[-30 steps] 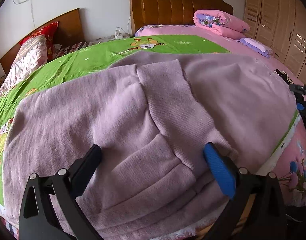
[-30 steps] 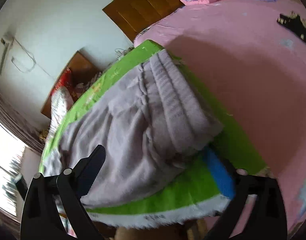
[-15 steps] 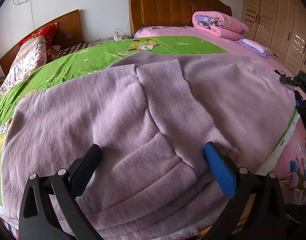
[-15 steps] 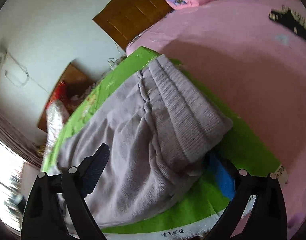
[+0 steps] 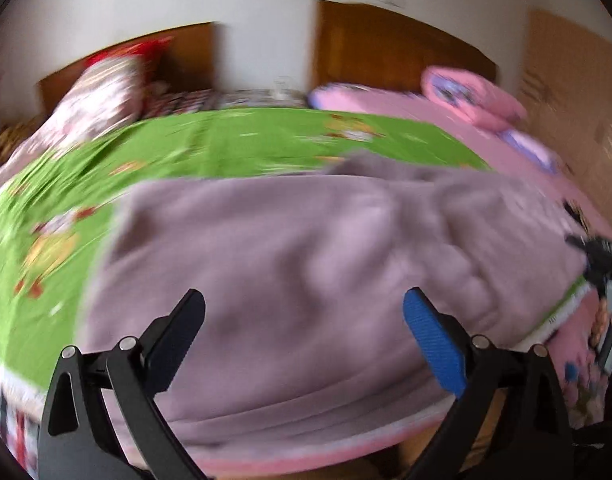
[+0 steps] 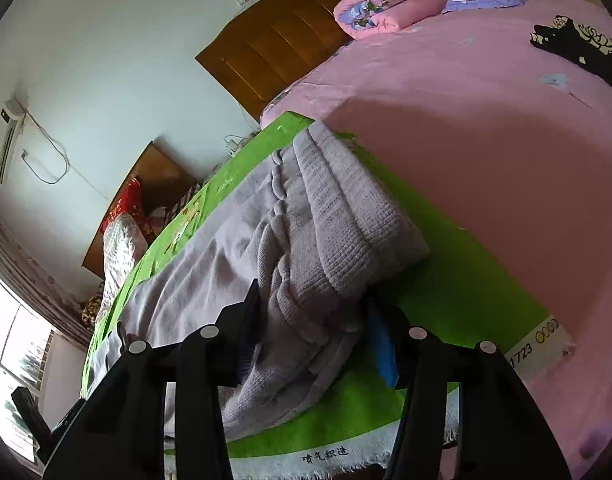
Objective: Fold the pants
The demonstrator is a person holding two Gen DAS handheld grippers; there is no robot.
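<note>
The right gripper (image 6: pixel 312 320) has just been closing, and its jaws now stand narrow with the ribbed waistband corner of the pants (image 6: pixel 306 240) bunched between them; the black finger presses into the knit on one side and the blue pad (image 6: pixel 380 344) sits against the fabric on the other, so it grips the cloth. It points downward at a slant over the near edge of the bed. The left gripper (image 5: pixel 304 320) is spread wide with nothing between its fingers, tilted down above the lilac cloth (this view is heavily blurred, so whether its tips touch the fabric cannot be told).

The pants lie spread across a green printed sheet (image 6: pixel 466 300), which covers part of a bed with a pink bedspread (image 6: pixel 506 140). The sheet's white selvedge with printed characters (image 6: pixel 326 456) hangs at the near edge. In the left wrist view the right gripper appears at the far right edge, by the waist end of the pants.

Farther off, a folded pink quilt (image 6: pixel 386 4) rests near a wooden headboard (image 6: pixel 282 40), a black patterned garment (image 6: pixel 578 44) lies on the pink bedspread, and a red pillow (image 6: pixel 126 208) leans at a second headboard. An air conditioner (image 6: pixel 4 140) hangs on the wall.
</note>
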